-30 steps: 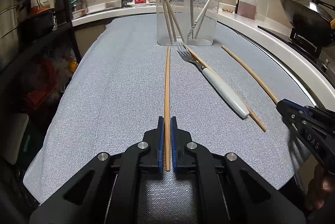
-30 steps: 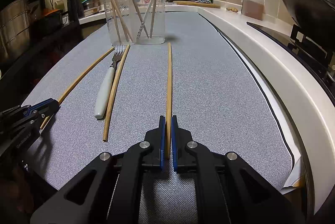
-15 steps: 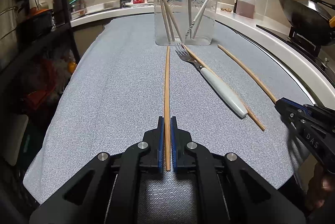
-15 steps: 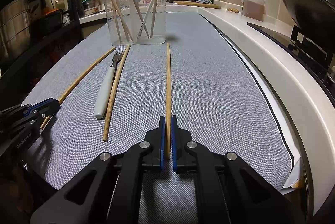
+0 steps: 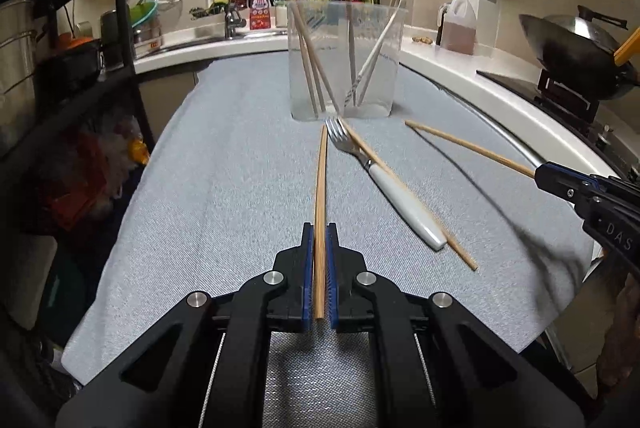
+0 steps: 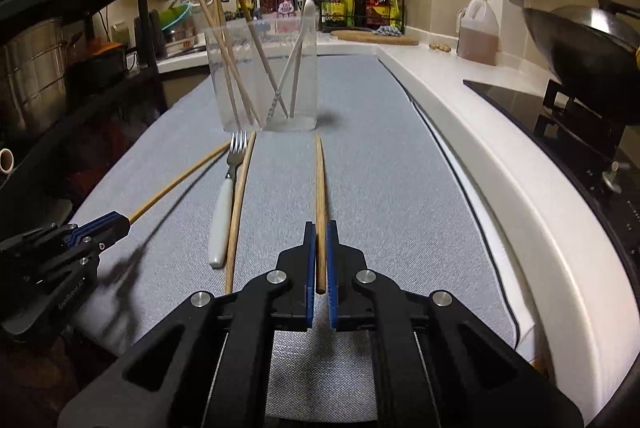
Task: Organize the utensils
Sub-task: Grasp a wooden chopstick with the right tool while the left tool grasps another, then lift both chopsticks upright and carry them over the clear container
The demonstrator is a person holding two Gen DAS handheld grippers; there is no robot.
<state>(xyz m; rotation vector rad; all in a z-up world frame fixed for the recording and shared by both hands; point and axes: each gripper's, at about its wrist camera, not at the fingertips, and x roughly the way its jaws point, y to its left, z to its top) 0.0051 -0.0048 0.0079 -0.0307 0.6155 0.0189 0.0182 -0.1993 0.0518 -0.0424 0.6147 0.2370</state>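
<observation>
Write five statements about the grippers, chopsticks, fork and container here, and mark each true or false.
1. The left gripper is shut on a chopstick. True.
2. The right gripper is open and empty. False: it is shut on another chopstick.
3. The fork stands in the clear container. False: it lies on the grey mat, a loose chopstick beside it.
4. The container already holds several chopsticks. True.
5. The container lies tipped over. False: it stands upright.
</observation>
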